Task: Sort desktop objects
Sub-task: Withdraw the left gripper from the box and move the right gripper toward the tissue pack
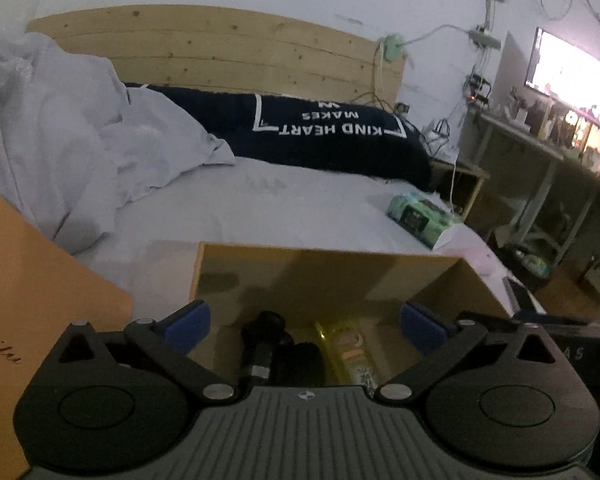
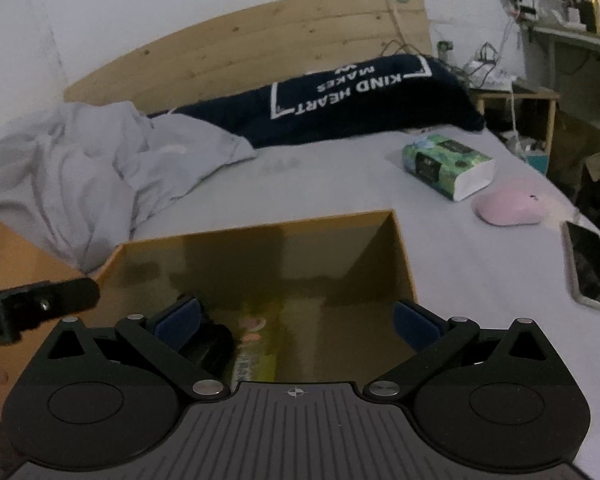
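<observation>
An open cardboard box (image 1: 324, 252) (image 2: 260, 224) sits on the bed. Inside it lie a black object (image 1: 268, 344) (image 2: 212, 344) and a yellow packet (image 1: 352, 352) (image 2: 260, 332). My left gripper (image 1: 306, 326) is open and empty, hovering over the box opening. My right gripper (image 2: 296, 320) is open and empty, also over the box. On the sheet to the right lie a green tissue pack (image 2: 448, 166) (image 1: 420, 214), a pink mouse (image 2: 508, 208) and a phone (image 2: 588, 268).
A crumpled grey duvet (image 2: 80, 176) lies at the left, a dark blue pillow (image 2: 340, 100) against the wooden headboard (image 1: 220, 52). A brown box lid (image 1: 32, 300) lies left of the box. A bedside stand and cluttered shelves (image 1: 548, 152) stand at the right.
</observation>
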